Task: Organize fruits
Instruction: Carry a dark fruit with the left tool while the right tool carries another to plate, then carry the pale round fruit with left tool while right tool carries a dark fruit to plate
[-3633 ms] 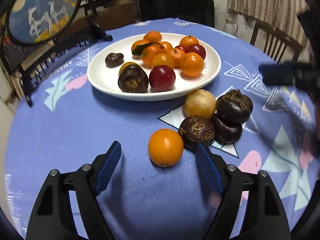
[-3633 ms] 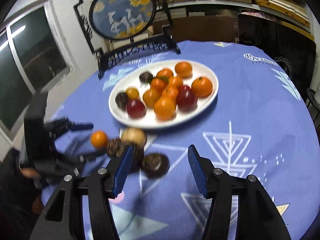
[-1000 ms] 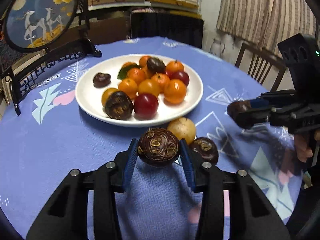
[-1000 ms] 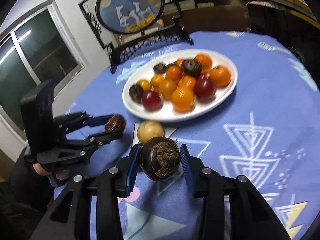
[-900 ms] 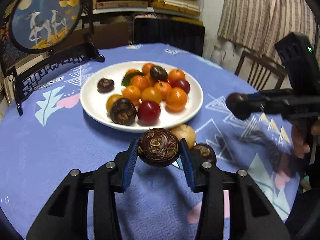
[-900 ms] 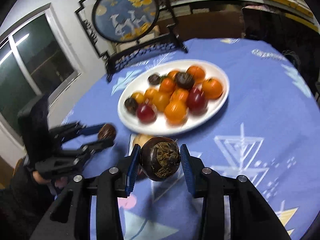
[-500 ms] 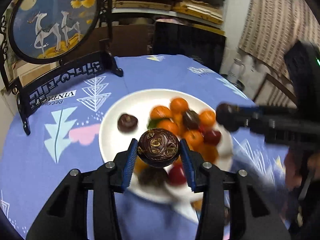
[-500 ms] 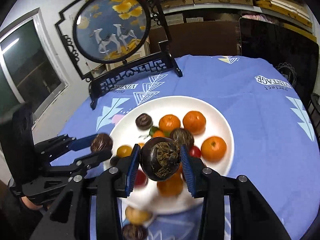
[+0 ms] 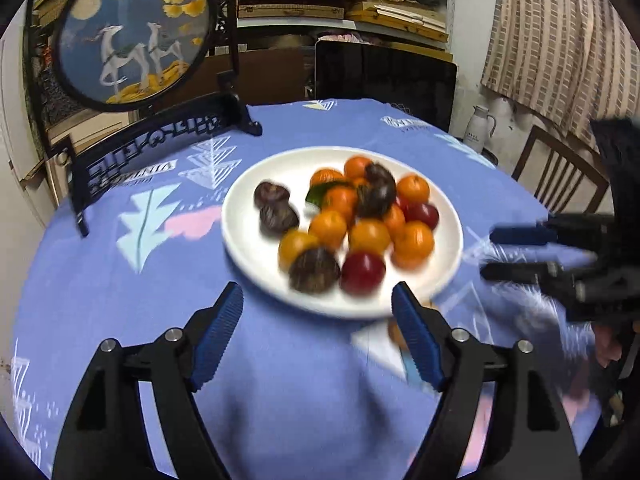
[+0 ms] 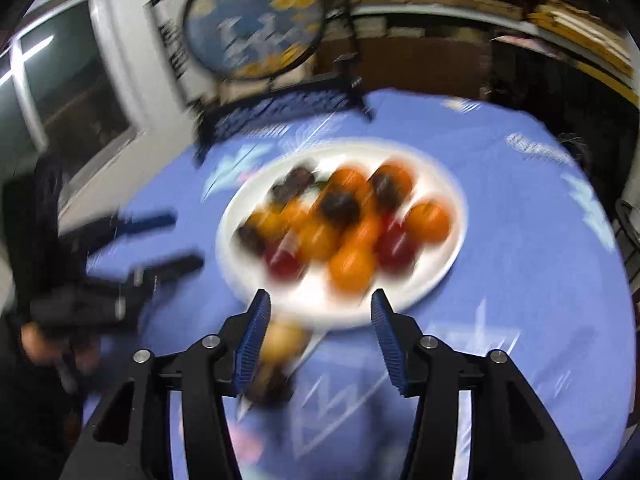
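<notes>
A white plate on the blue tablecloth holds oranges, red plums and several dark wrinkled fruits. My left gripper hovers over the plate's near rim; its jaws are opening and nothing is between them. My right gripper is also at the near rim, jaws opening and empty; this view is blurred. It also shows as the right gripper to the right of the plate. A yellowish fruit and a dark fruit lie on the cloth below the plate.
A round painted screen on a black stand rises at the table's back left. A dark chair back stands behind the table, a wooden chair and a white flask to the right. A hand holds the left gripper.
Both grippers were shut on dark fruits and brought them over the plate. Now both are open and empty, and two more dark fruits lie on the plate.
</notes>
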A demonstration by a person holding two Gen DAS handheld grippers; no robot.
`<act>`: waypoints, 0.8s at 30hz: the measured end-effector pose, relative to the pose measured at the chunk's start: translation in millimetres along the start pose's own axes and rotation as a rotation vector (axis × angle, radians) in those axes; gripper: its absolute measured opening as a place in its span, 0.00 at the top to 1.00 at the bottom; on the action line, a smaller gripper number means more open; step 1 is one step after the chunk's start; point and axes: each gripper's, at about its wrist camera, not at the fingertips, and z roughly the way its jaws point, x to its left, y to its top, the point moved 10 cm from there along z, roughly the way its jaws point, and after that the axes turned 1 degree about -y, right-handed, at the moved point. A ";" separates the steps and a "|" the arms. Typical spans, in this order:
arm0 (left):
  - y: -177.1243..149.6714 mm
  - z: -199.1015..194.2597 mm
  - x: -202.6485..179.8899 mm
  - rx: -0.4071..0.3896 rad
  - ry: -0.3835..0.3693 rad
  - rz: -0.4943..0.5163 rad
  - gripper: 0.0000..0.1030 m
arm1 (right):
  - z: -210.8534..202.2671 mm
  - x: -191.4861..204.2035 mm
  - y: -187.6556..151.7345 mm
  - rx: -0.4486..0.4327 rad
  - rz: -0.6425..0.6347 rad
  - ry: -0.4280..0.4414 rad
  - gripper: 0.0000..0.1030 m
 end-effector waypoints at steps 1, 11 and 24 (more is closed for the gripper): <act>-5.7 -4.6 1.2 0.002 0.003 0.002 0.25 | 1.0 8.5 -13.9 0.018 -0.018 0.006 0.45; -49.7 -7.2 4.8 0.066 0.032 -0.028 0.24 | 47.7 37.5 -53.1 0.090 -0.085 -0.067 0.53; -28.6 45.7 -77.2 0.109 0.082 0.107 0.25 | -22.8 -47.8 -63.5 -0.030 0.170 -0.071 0.57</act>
